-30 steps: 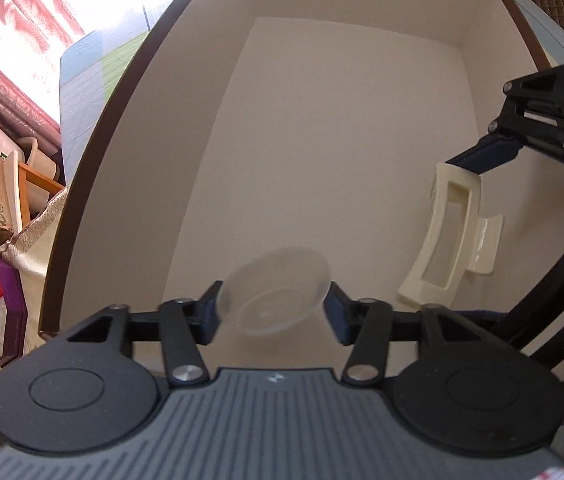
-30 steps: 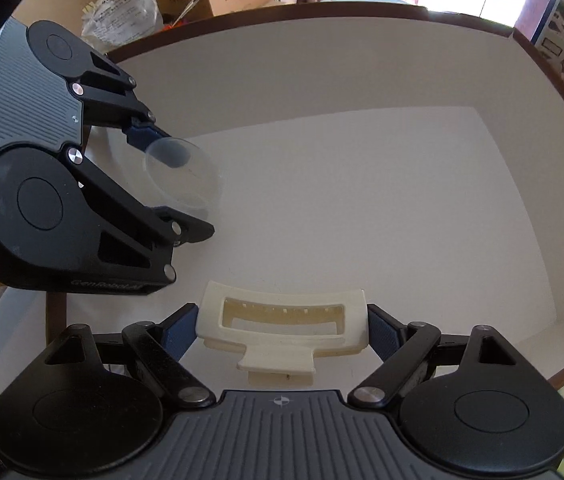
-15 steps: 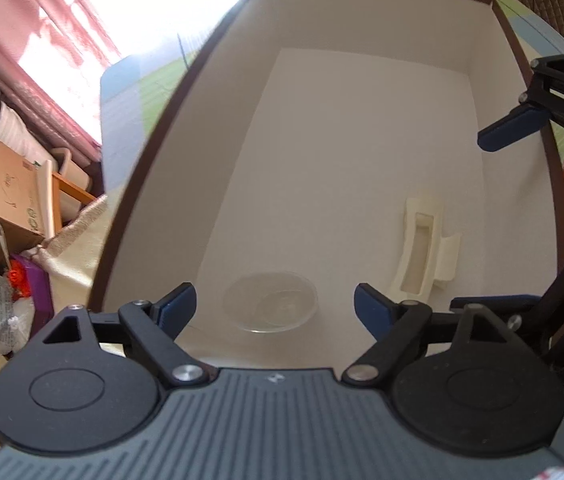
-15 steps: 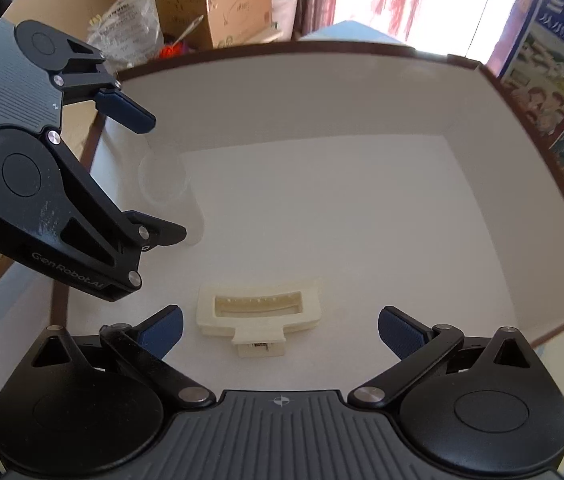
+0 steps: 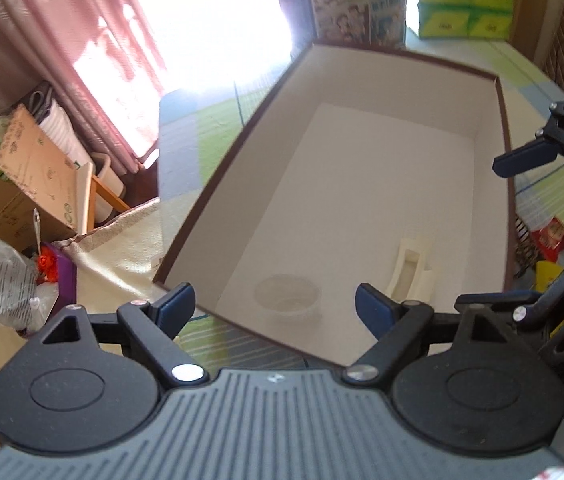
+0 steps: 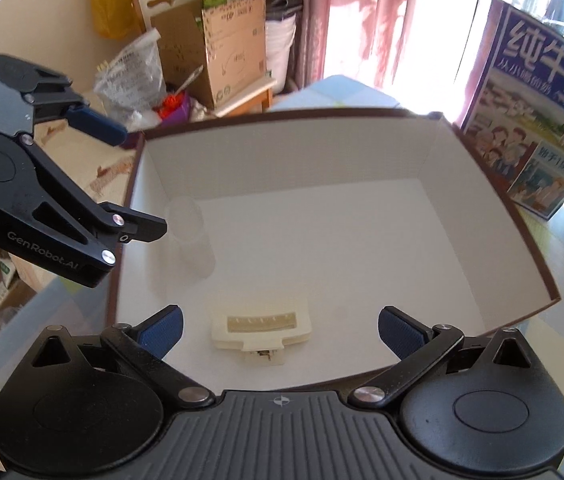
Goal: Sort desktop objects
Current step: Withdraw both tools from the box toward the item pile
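Since the earlier frame you released clear cup point(image 5: 286, 297) and cream clip point(image 6: 261, 326) into the box point(image 6: 494, 216); left gripper point(image 5: 271, 307) and right gripper point(image 6: 279, 326) both gape wide, empty.

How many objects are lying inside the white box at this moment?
2. A clear plastic cup stands near the box's left wall, and a cream plastic clip lies on the floor near the front edge. The box floor is almost fully visible.

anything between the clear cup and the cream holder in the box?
Nothing. Bare white box floor separates the clear cup from the cream holder; they sit apart. Clearest in the right wrist view.
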### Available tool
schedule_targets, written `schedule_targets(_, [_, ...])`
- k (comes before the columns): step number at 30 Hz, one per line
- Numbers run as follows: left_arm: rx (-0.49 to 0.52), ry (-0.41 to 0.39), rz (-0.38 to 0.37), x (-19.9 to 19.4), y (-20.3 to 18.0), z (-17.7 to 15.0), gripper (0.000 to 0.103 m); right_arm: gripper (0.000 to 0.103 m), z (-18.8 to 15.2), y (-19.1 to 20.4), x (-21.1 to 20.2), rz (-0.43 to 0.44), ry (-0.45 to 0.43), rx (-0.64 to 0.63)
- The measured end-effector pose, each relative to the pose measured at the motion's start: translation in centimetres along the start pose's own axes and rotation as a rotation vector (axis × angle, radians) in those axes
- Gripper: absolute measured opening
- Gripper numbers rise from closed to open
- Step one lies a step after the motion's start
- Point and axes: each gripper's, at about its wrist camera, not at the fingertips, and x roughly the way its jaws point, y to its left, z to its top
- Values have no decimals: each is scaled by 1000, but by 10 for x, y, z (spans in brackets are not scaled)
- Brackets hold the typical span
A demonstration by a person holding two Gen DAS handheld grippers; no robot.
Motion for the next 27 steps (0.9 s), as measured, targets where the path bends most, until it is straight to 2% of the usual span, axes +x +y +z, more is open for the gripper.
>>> schedule_targets(15, [-94,-94,86,-75,-15,-46,85,101,-20,37,-78,24,-128,10])
schedule_targets(27, [-182,-119,106,-120,-55,-91,85,101,-67,42,-141,46,-195,86])
